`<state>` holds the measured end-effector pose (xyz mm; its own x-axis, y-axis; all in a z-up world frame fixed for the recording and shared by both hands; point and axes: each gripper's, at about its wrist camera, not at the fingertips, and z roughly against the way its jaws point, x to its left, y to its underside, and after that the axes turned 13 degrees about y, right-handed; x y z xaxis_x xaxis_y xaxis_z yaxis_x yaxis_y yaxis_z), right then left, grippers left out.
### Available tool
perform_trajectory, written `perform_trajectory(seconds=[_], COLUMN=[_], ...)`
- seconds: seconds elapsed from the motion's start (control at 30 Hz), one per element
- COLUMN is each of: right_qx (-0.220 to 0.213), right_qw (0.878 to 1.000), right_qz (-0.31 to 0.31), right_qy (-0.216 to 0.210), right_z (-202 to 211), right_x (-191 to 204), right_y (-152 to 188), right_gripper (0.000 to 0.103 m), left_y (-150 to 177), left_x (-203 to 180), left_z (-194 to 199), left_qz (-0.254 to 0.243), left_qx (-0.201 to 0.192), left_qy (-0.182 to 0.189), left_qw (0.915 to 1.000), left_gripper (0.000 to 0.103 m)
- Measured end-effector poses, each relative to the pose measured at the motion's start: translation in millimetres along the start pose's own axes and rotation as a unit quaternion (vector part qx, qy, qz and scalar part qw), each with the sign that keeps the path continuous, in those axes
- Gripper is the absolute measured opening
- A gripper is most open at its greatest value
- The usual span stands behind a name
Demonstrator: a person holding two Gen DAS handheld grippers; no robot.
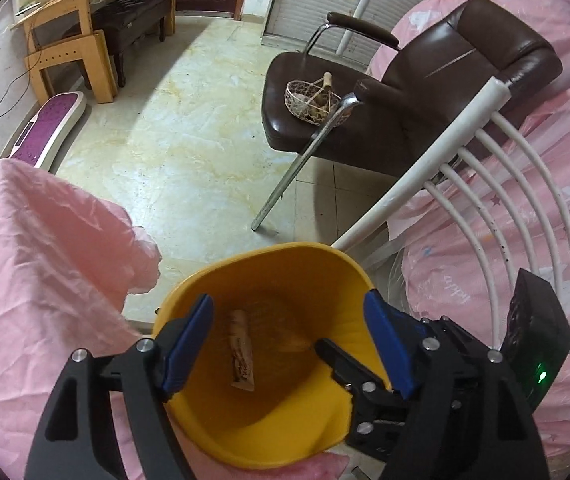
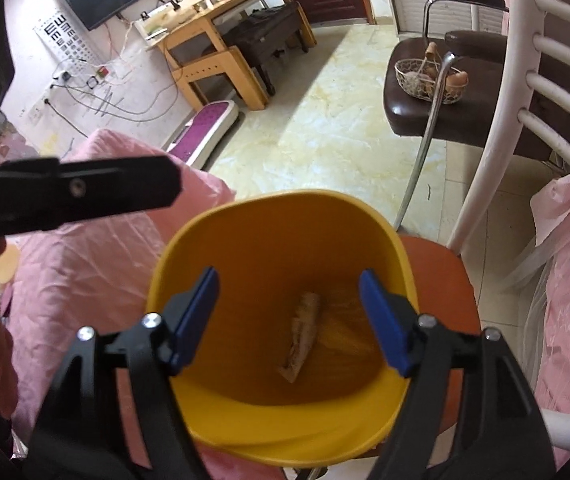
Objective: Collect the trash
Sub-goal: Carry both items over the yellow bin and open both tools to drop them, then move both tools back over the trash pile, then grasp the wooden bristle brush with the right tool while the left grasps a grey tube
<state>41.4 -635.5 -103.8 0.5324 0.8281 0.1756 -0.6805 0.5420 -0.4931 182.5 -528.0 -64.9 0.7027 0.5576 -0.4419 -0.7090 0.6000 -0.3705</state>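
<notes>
A yellow bin (image 1: 285,420) stands on an orange chair seat (image 2: 445,280). A crumpled brown wrapper (image 1: 240,356) lies at its bottom and also shows in the right wrist view (image 2: 303,336). My left gripper (image 1: 289,344) is open and empty over the bin's mouth. My right gripper (image 2: 289,316) is open and empty over the same yellow bin (image 2: 285,428). In the left wrist view the right gripper's body (image 1: 445,380) reaches in from the right. In the right wrist view the left gripper's black finger (image 2: 85,196) shows at the left.
Pink bedding (image 1: 45,260) lies left of the bin. The white chair back (image 1: 505,184) rises at the right. A brown armchair (image 1: 425,92) holds a wire basket (image 1: 313,102). A wooden desk (image 2: 221,40) and purple board (image 2: 205,128) stand across the tiled floor.
</notes>
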Motion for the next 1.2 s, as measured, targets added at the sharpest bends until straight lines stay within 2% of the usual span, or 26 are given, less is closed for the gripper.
perform_trajectory(seconds=[0.1,0.17,0.2,0.33,0.4,0.57,0.63,0.7,0.83,0.9,1.0,1.1,1.2], right_qx=[-0.014,-0.029,-0.034,-0.060,-0.067,-0.056,-0.047,-0.037,-0.013,0.001,0.019,0.040,0.058], right_qw=[1.000,0.999,0.999,0.993,0.987,0.965,0.957,0.949,0.935,0.931,0.931,0.933,0.936], right_qz=[0.013,0.029,0.036,0.084,0.116,0.199,0.225,0.248,0.273,0.281,0.300,0.309,0.310], right_qy=[-0.008,-0.017,-0.023,-0.064,-0.093,-0.162,-0.177,-0.190,-0.225,-0.232,-0.208,-0.180,-0.157], right_z=[19,36,42,74,88,104,104,102,99,96,85,72,62], right_x=[11,28,35,89,124,224,257,295,366,397,441,466,479], right_y=[-3,-6,-7,-15,-16,-11,-8,-6,-5,-2,2,5,9], right_gripper=[0.071,0.081,0.082,0.084,0.089,0.092,0.092,0.092,0.092,0.092,0.092,0.091,0.091], left_y=[6,16,21,52,67,119,146,166,209,225,244,257,260], left_x=[5,12,16,44,61,125,155,180,236,255,278,295,299], left_z=[36,73,89,168,201,289,325,349,383,389,388,378,366], left_qz=[-0.005,-0.005,-0.004,0.000,0.007,0.059,0.090,0.120,0.192,0.216,0.247,0.264,0.263], left_qx=[-0.024,-0.048,-0.058,-0.101,-0.115,-0.147,-0.154,-0.157,-0.156,-0.155,-0.155,-0.146,-0.141], left_qy=[-0.005,-0.019,-0.025,-0.081,-0.108,-0.197,-0.236,-0.255,-0.251,-0.234,-0.198,-0.160,-0.140], left_qw=[0.9997,0.9987,0.9980,0.9916,0.9874,0.9676,0.9551,0.9466,0.9358,0.9351,0.9359,0.9398,0.9443], left_gripper=[0.073,0.073,0.073,0.074,0.074,0.075,0.075,0.075,0.075,0.075,0.075,0.075,0.075])
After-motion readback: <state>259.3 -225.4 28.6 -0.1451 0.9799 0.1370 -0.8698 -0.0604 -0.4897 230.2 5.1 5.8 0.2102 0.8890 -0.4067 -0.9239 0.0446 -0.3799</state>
